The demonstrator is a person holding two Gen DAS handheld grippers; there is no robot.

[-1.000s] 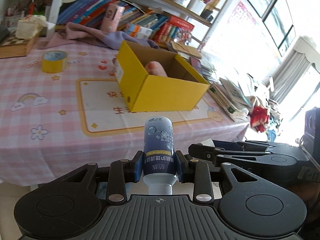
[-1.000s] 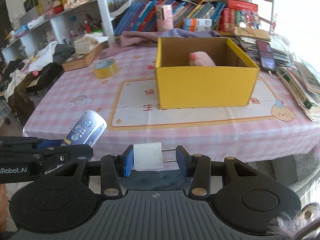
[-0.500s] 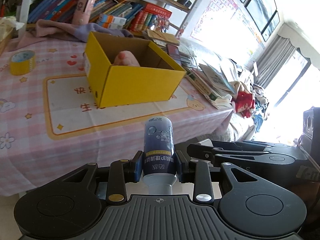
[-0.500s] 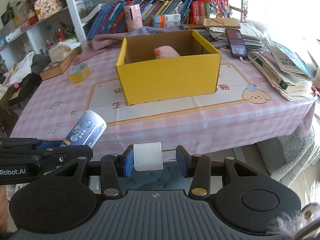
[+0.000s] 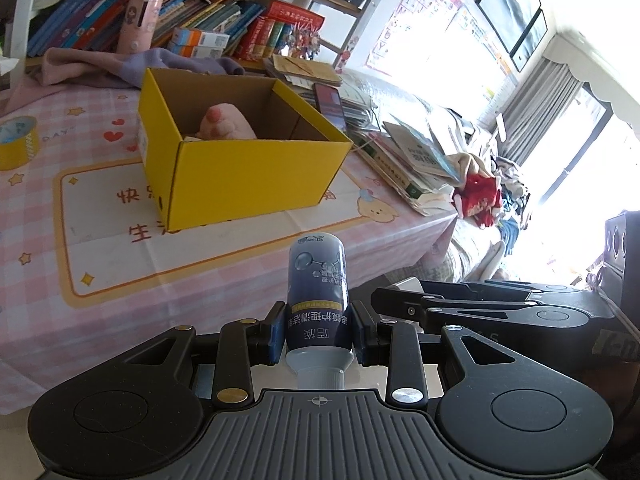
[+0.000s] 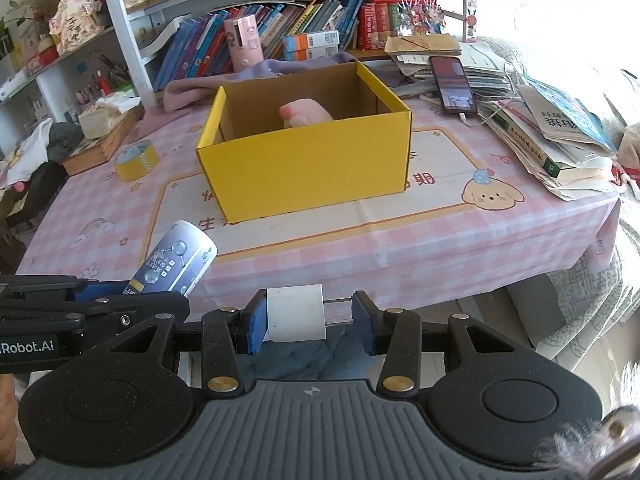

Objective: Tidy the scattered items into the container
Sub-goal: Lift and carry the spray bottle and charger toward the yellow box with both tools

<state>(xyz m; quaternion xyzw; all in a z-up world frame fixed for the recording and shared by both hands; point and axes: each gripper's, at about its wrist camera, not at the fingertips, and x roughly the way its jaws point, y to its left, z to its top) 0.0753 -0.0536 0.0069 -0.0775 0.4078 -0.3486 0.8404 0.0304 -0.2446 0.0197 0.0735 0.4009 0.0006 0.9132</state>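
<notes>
1. left gripper (image 5: 319,332): jaws drawn in narrow and clamped on a dark blue bottle (image 5: 318,292). the blue pads press its lower body just above the pale cap, which points back toward the tool. the bottle's rounded end points toward the table.
2. right gripper (image 6: 308,316): jaws close together, holding a small white plug-like block (image 6: 295,312). the block sits against the left pad, and two thin metal prongs run from it to the right pad.
3. both tools are held off the near edge of the table (image 6: 400,248), side by side, neither over the container.
4. container: a yellow cardboard box (image 6: 308,172), open at the top, stands on the pink checked tablecloth over a cream printed mat. a pink plush item (image 6: 306,114) already lies inside, toward the back wall.
5. a roll of yellow tape (image 6: 134,159) lies on the cloth to the left of the box, apart from it.
6. a stack of books and papers (image 6: 560,140) with a phone (image 6: 454,84) on it occupies the right end of the table.
7. a purple cloth (image 5: 100,64) lies behind the box, before the bookshelf.
</notes>
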